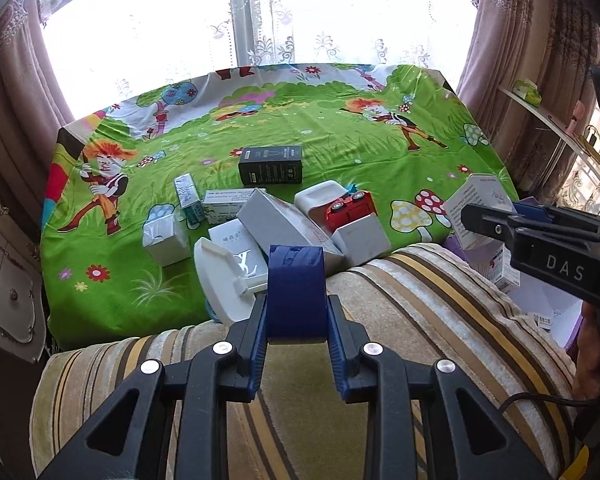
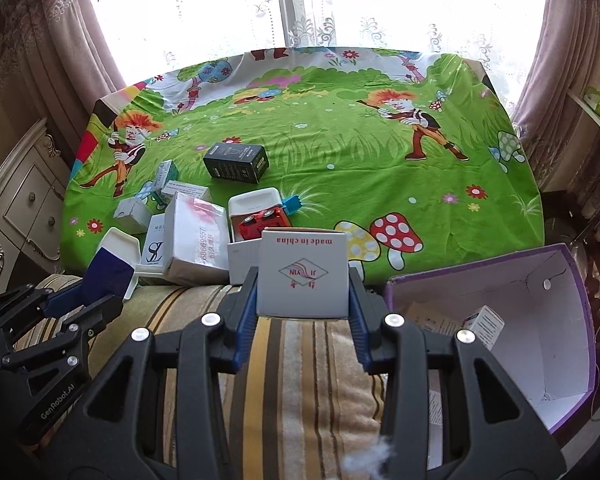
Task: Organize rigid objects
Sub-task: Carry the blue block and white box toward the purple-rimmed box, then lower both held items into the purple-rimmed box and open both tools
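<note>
In the left wrist view my left gripper (image 1: 296, 312) is shut on a dark blue box (image 1: 296, 280), held above a striped cushion (image 1: 420, 300). My right gripper (image 2: 302, 292) is shut on a white box (image 2: 302, 276) printed "made in china". Each gripper also shows in the other's view: the right gripper (image 1: 478, 218) with its white box (image 1: 472, 200), the left gripper (image 2: 96, 294) with the blue box (image 2: 110, 272). Beyond them a pile of white boxes (image 1: 276, 220), a red toy car (image 1: 350, 208) and a black box (image 1: 271, 165) lie on the green cartoon sheet (image 1: 340, 140).
An open purple carton (image 2: 540, 292) with white inner walls stands at the right, with small boxes lying in it. A white scoop-like lid (image 1: 220, 276) leans at the pile's near edge. A cream dresser (image 2: 24, 200) stands on the left, and curtains and a window lie behind the sheet.
</note>
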Tool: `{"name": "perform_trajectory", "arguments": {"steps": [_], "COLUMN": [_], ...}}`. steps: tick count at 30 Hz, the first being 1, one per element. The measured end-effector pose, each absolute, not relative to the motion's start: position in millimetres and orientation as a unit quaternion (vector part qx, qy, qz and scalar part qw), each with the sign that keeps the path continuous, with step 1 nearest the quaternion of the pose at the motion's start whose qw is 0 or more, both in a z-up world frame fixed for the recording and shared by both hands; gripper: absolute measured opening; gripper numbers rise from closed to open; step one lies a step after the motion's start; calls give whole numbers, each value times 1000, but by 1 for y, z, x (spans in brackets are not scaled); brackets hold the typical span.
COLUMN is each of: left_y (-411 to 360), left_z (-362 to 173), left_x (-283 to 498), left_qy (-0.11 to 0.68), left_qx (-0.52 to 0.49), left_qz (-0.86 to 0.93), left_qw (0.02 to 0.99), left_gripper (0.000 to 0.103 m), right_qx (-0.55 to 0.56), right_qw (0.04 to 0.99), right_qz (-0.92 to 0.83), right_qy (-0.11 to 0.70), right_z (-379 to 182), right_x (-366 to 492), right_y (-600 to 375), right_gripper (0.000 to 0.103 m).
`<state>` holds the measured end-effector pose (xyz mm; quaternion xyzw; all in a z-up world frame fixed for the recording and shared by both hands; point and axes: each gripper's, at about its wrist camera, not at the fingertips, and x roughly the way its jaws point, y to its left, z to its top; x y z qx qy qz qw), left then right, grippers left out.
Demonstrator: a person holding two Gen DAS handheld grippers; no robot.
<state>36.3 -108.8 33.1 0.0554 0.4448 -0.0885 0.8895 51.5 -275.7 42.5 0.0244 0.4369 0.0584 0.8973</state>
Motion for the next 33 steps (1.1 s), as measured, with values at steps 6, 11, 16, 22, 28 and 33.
{"name": "perform_trajectory", "arguments": {"steps": [6,11,16,22,28,33], "left_y": [-133,-156,-181,-211,-237,-250], "left_z": [29,30,29,30,27,29], "left_x": [34,30,26,20,17,12], "left_qy": [461,465,470,471,483,481], "left_qx": [41,33,35,35,18,27], "left_qz": [-141,-186,-223,-267,-322,-344], "left_qw": [875,865,853,840,815,806], "left_gripper": [29,29,29,29,29,66], "right_qx": [47,61,74,82,103,118], "right_qw": [896,894,892,888,880,877], "right_qz": [25,-1,-25,-50,-73,-79], "right_qy": [440,443,446,451,458,459], "right_z": [40,38,34,30,23,21], "right_x": [36,23,12,-2,-13,-19], "right_y": [-318,-351,-380,-406,-434,-446], "right_gripper": [45,45,45,45,45,46]}}
